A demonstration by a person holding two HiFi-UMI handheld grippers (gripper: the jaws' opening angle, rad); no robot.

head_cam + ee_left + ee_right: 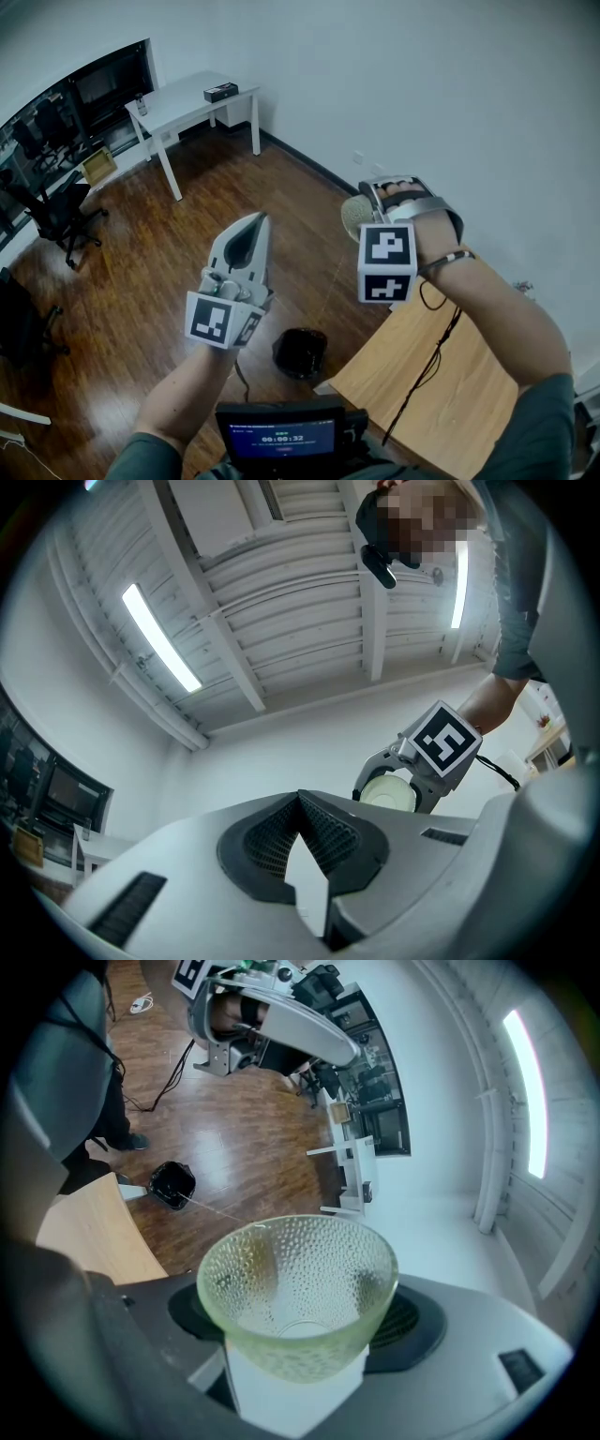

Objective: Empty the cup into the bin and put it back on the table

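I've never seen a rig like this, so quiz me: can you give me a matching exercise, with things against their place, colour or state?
Things:
1 cup
2 bin
3 left gripper
4 near table

Descriptions:
A black, on the floor
B light wood
C closed, nothing in it
D pale green, held in the right gripper

Pairs: 1-D, 2-A, 3-C, 4-B

Cup (295,1288) dimpled translucent glass-like; floor (187,244) glossy dark wood; table (450,394) matt pale wood; left gripper (254,223) smooth grey plastic
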